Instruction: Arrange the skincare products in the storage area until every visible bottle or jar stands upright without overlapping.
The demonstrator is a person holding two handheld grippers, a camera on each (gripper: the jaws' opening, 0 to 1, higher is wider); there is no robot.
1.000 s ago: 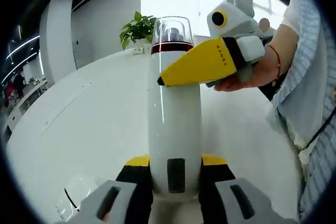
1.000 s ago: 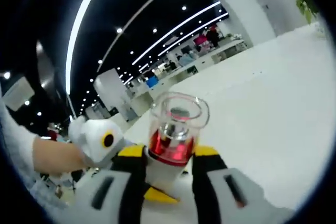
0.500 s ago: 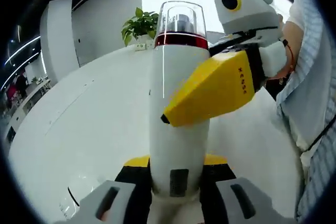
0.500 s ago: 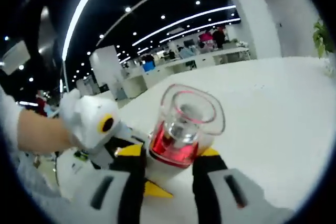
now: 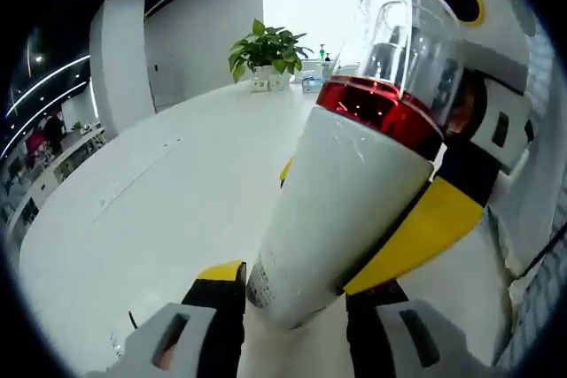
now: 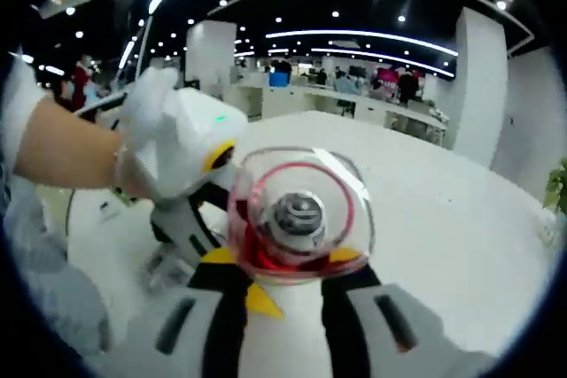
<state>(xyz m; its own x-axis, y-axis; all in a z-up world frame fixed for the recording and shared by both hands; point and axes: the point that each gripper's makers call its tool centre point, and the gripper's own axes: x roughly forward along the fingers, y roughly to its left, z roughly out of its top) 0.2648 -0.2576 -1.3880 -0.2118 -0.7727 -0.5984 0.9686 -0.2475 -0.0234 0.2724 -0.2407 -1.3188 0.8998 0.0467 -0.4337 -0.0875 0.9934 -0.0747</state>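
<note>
White bottle (image 5: 341, 210) w/ red collar and clear cap is now tilted to the right in the left gripper view; a sec ago it stood straight. Your left hand-held gripper (image 5: 292, 303) clamps its base, your right hand-held gripper (image 6: 282, 285) grips it near the collar, now closer vs. before. It's held above the white surface (image 5: 151, 210). Potted plant (image 5: 267, 50) sits far back.

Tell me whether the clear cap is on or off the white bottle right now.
On. In the left gripper view the clear cap sits above the red band on the white bottle, and in the right gripper view it covers the pump.
</note>
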